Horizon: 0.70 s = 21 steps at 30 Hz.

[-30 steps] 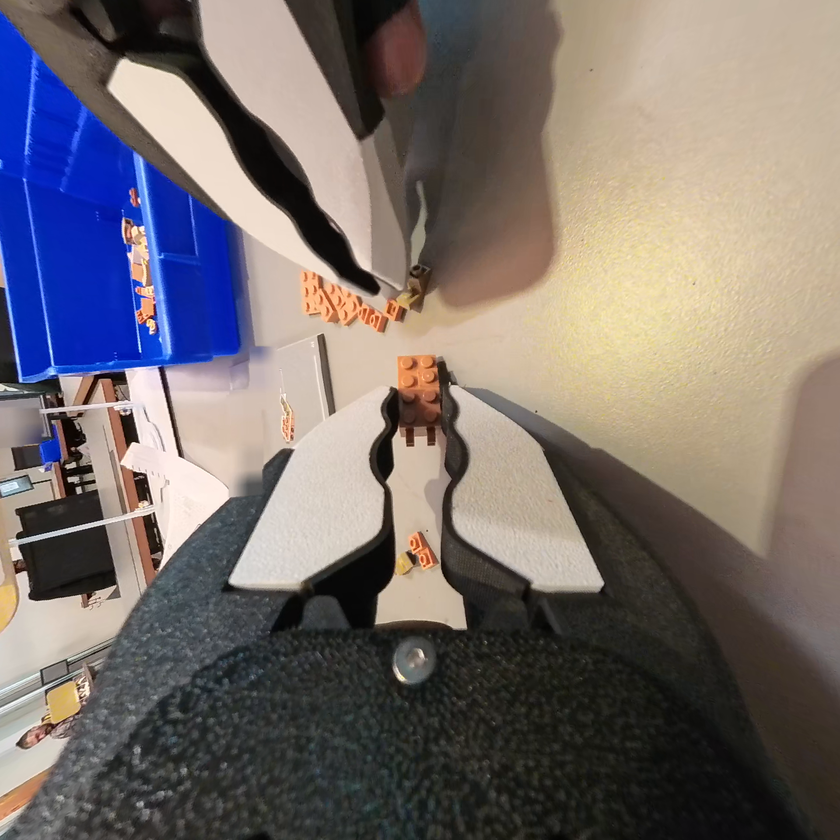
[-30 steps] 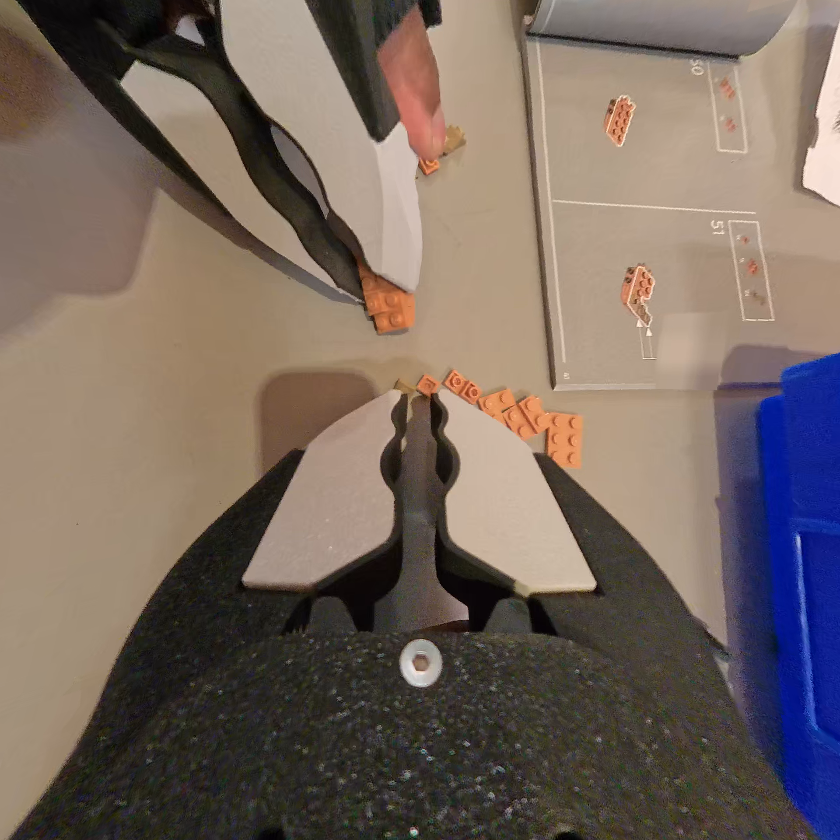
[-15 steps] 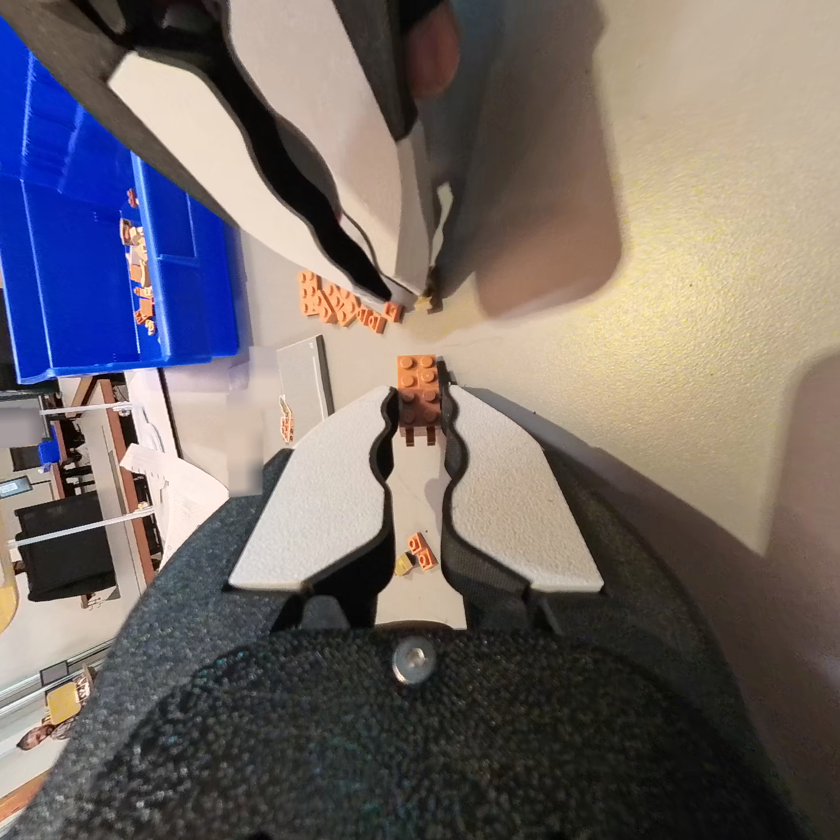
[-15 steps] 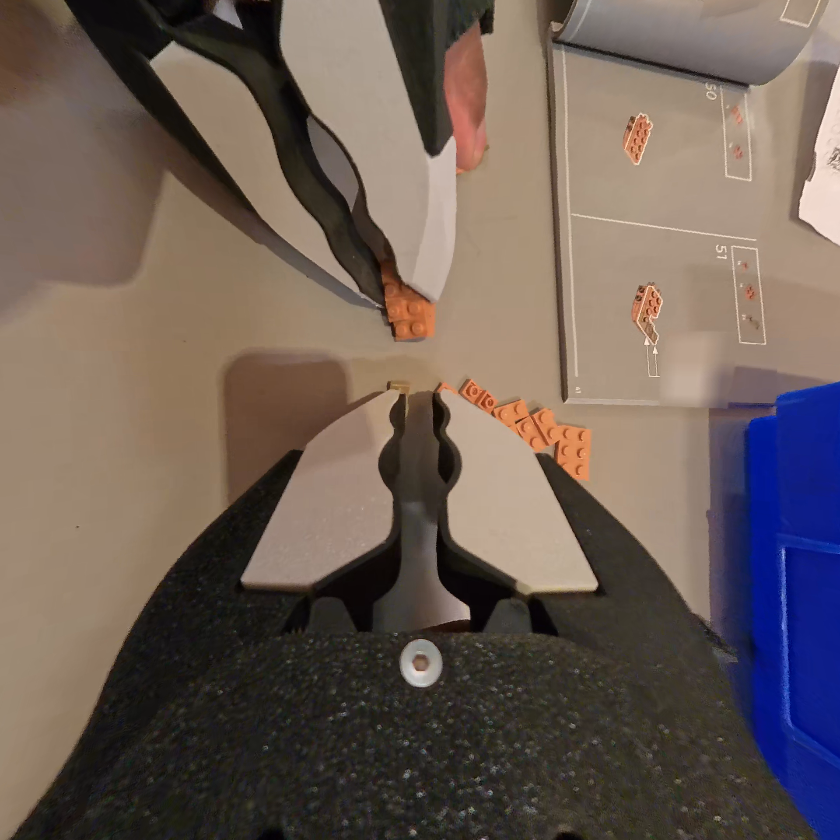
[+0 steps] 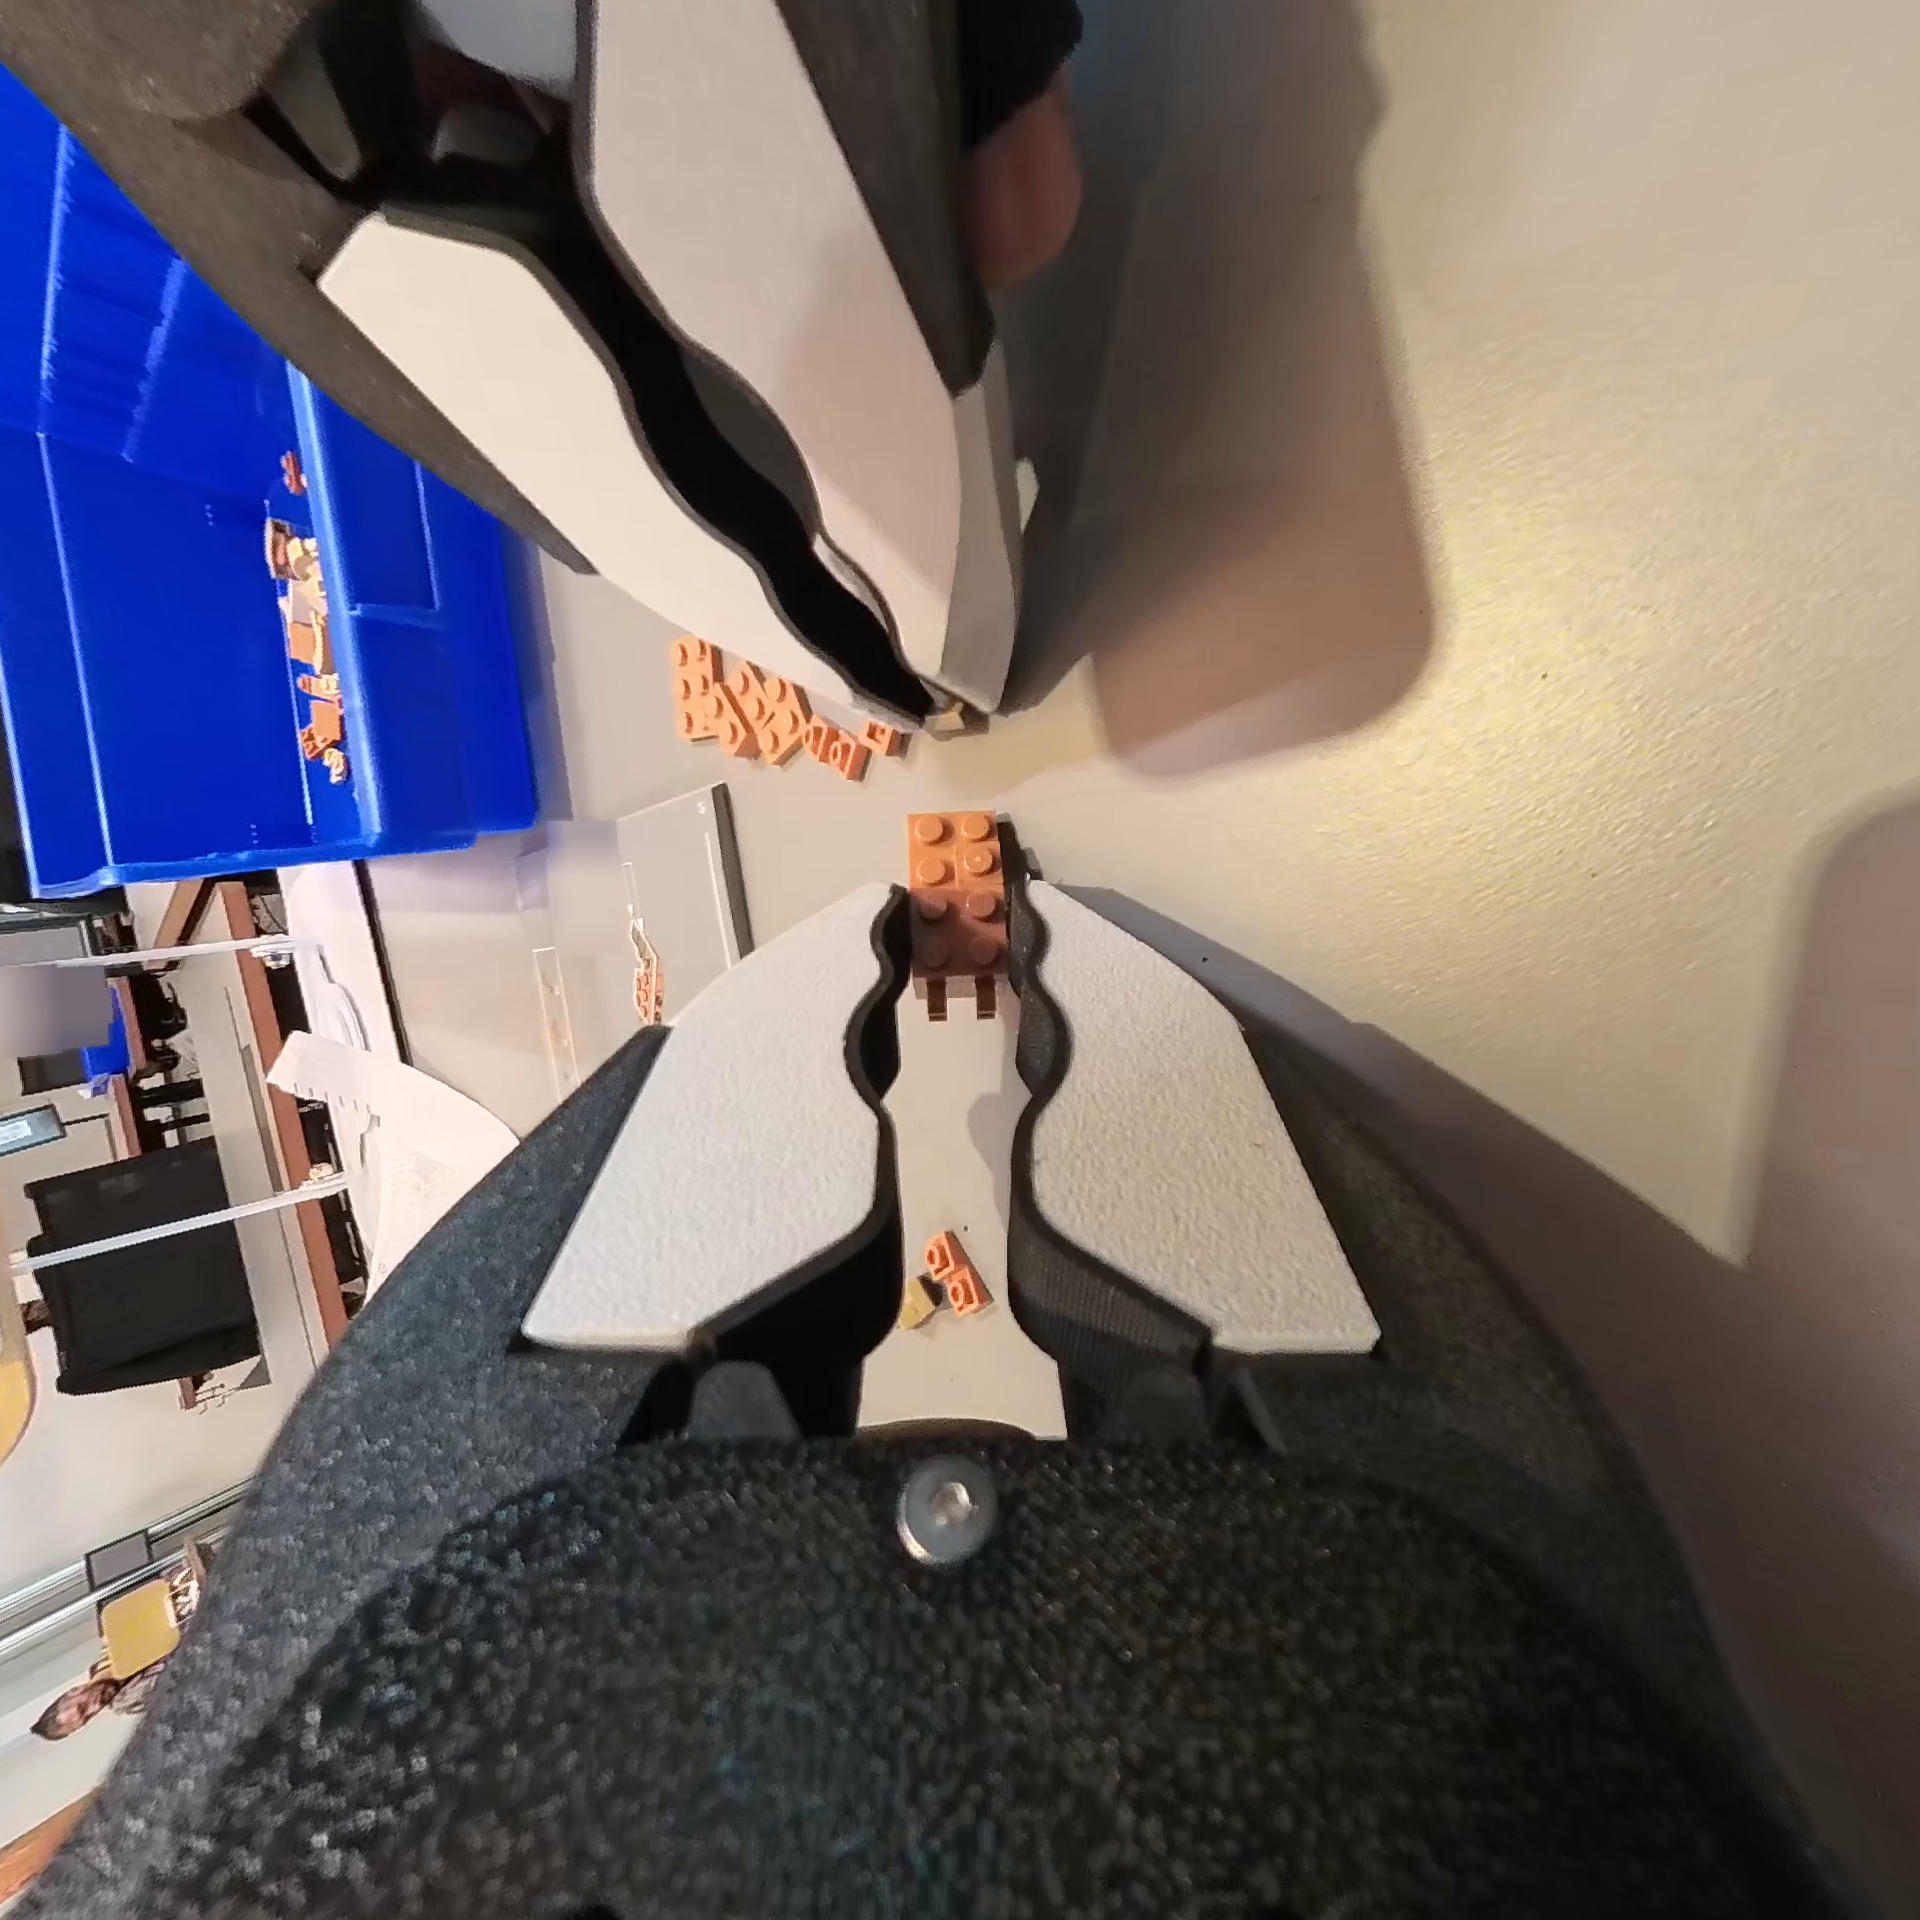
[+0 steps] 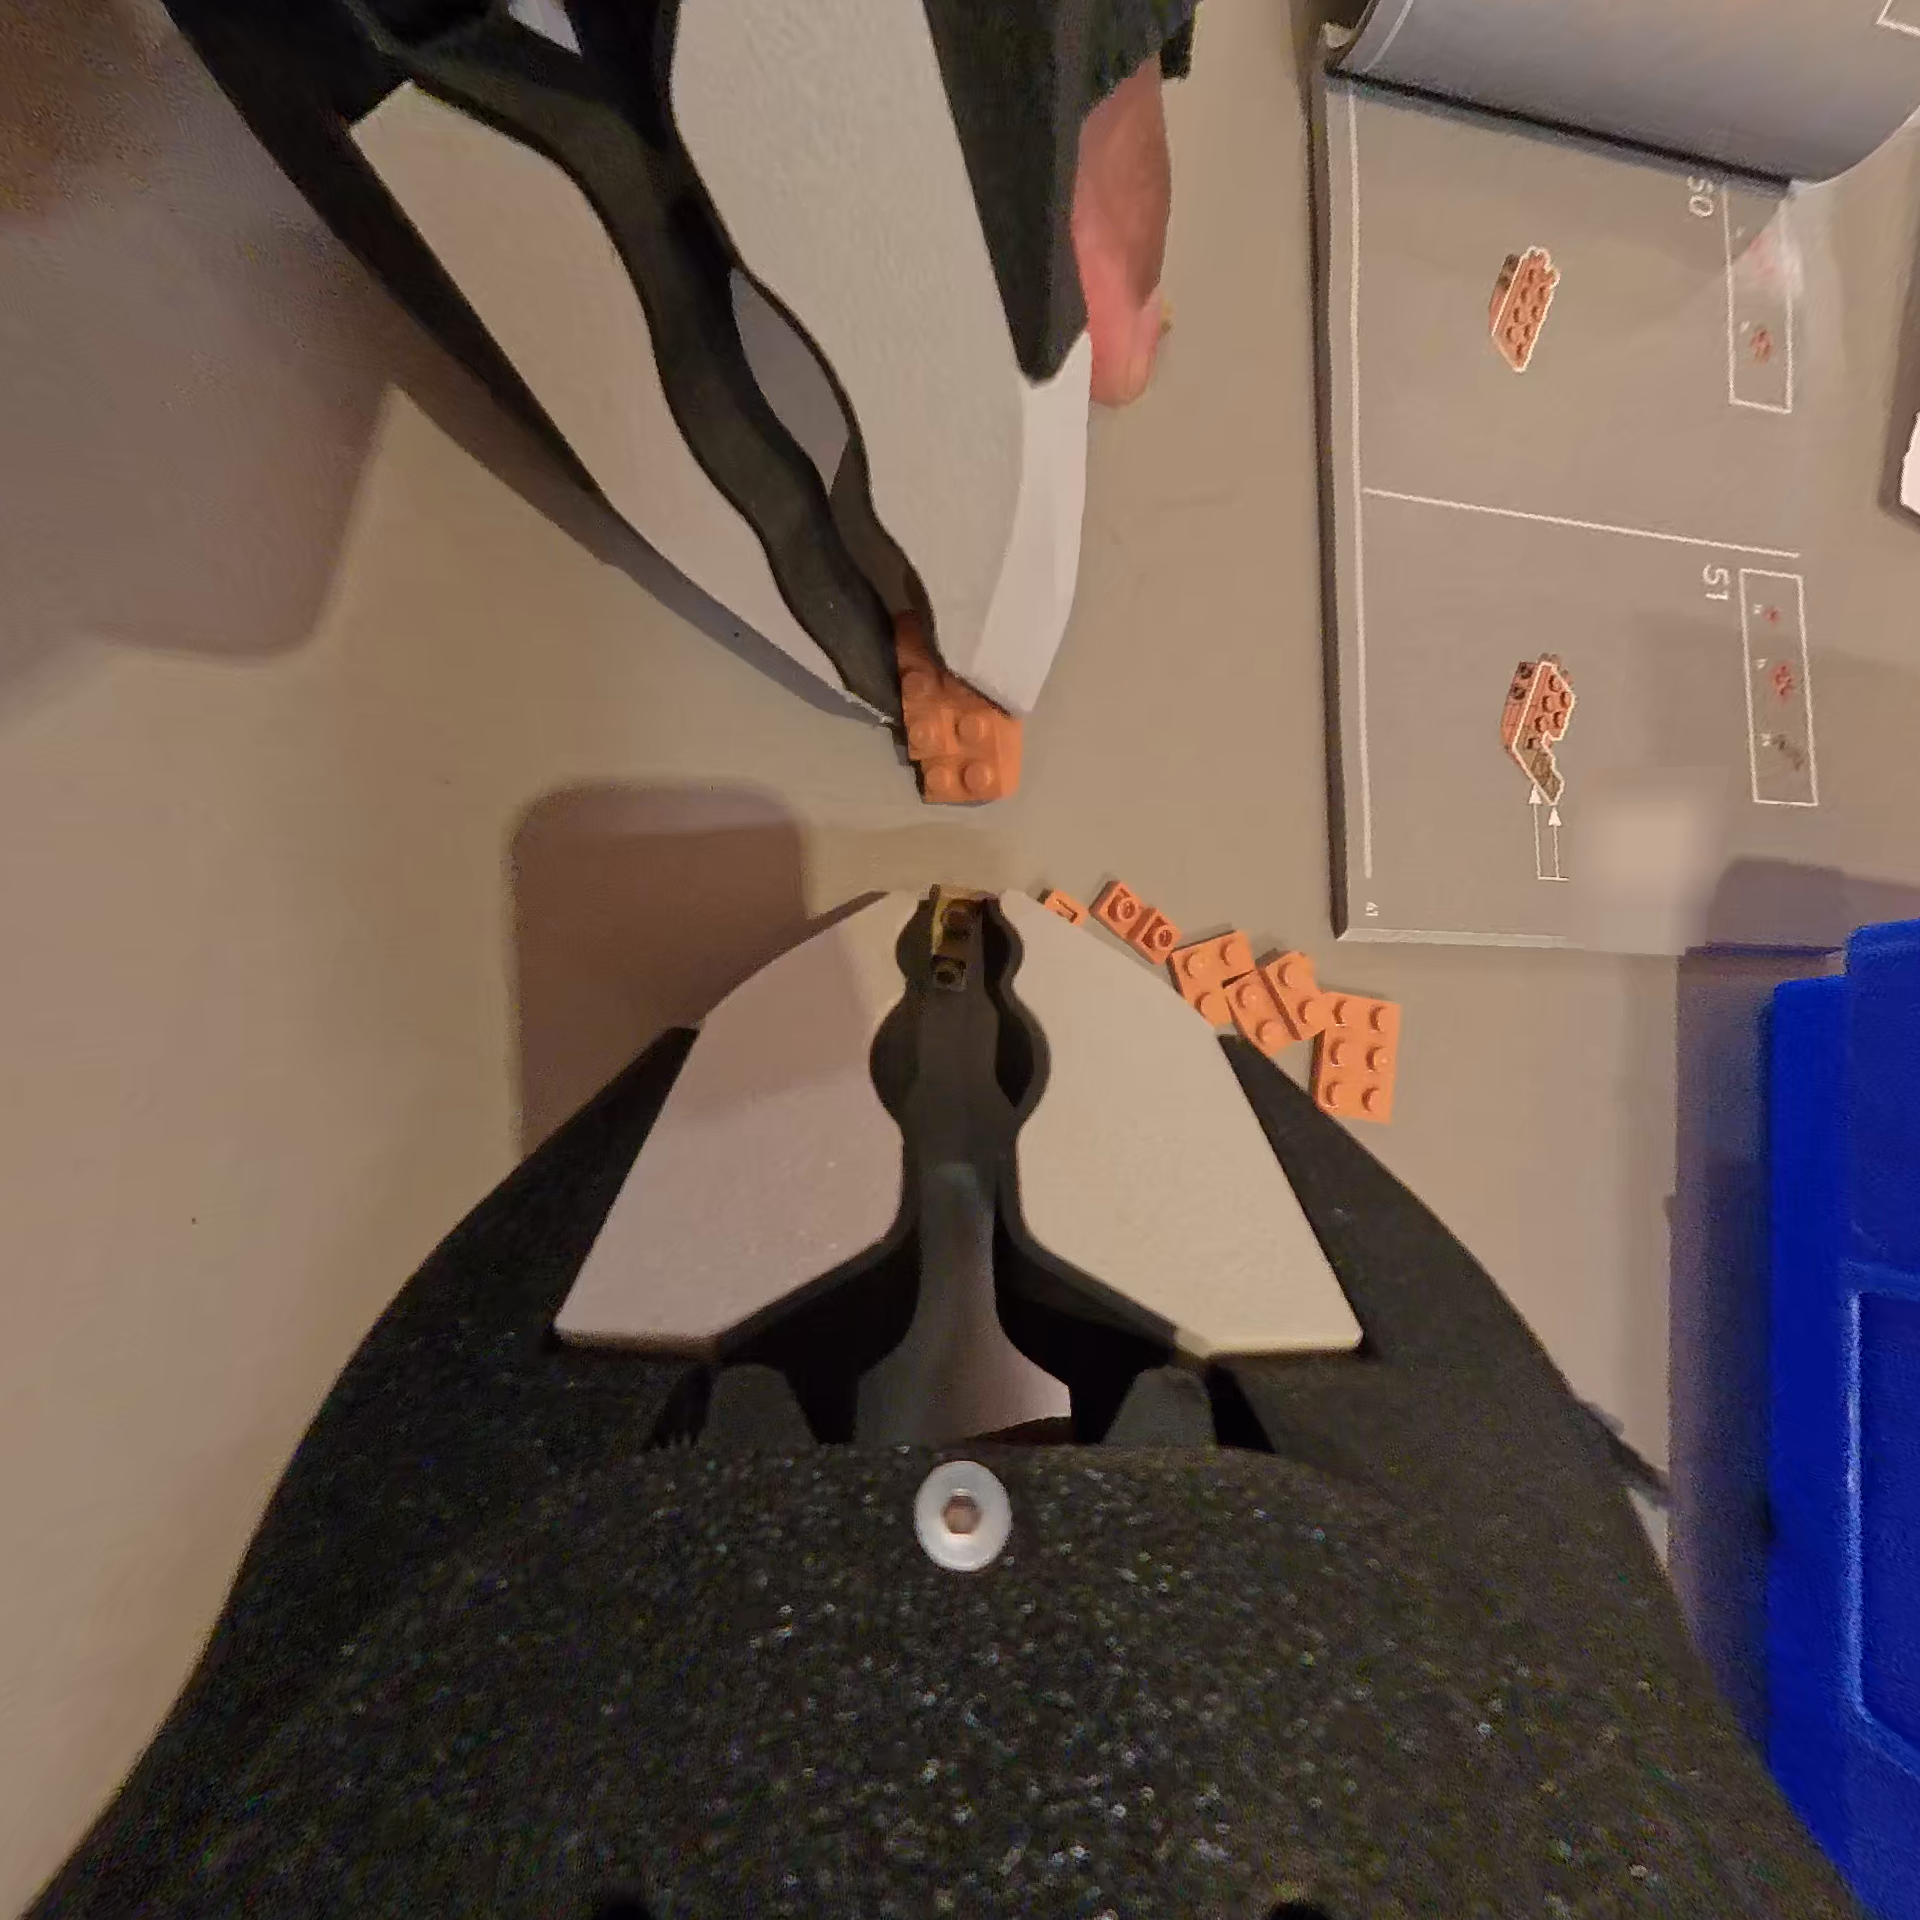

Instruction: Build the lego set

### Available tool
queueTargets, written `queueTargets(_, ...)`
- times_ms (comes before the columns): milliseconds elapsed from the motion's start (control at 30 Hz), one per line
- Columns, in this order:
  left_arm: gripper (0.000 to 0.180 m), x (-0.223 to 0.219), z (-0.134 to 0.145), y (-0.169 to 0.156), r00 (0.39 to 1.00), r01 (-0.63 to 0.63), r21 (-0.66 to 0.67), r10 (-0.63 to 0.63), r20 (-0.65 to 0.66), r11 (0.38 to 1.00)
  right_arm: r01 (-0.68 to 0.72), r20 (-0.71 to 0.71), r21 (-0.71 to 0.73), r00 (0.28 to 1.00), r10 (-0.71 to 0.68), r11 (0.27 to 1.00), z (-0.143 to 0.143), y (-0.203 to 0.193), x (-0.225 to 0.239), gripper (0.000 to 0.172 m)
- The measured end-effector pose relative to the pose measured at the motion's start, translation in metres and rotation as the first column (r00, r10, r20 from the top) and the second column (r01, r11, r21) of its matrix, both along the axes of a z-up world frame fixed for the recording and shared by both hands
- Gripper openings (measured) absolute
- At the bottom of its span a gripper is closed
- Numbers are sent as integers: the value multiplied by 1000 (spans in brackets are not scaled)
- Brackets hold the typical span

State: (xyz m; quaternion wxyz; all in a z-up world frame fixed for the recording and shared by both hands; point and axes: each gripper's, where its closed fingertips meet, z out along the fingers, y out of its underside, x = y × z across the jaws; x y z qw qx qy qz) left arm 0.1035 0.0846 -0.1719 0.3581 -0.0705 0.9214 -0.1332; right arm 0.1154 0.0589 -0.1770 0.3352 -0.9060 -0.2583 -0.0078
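Orange stack (image 5: 958, 894) sits clamped in the left gripper (image 5: 956, 914); both pads press its sides, its studded end sticks out past the fingertips, and two small tabs show at its rear. Seen from the right wrist view, the same stack (image 6: 961, 743) juts from the left jaws, above the grey surface (image 6: 260, 935).

Right gripper (image 6: 956, 920): jaws nearly together, closed on a small tan piece (image 6: 951, 935) with two dark studs, pinched at the fingertips. In the left wrist view that piece (image 5: 948, 720) shows only as a pale speck at the right jaws' tips, close above the surface.

Just beside the right fingertips lies a row of loose orange plates (image 6: 1247, 987), touching one another on the surface. Two more orange bits and a tan one (image 5: 948, 1280) lie under the left gripper.

Farther off: a grey instruction sheet (image 6: 1455, 623) with drawn brick figures, flat on the surface. Beyond it, a blue bin (image 5: 208, 623) holding small parts.
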Motion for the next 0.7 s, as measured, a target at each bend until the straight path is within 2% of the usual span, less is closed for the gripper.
queueTargets(200, 18, 0, 0, 0, 1000, -2, -2, 2, -2, 1000, -28, 38, 58, 999, 26, 998, 7, 5, -2, 8)
queueTargets(400, 18, 0, 0, 0, 1000, -16, -13, 16, -13, 1000, -95, 195, 191, 979, 57, 977, 21, 15, -4, 8)
queueTargets(700, 18, -1, 1, -2, 1000, -14, -17, 14, -11, 1000, -114, 235, 174, 969, 71, 978, 12, 17, -8, 8)
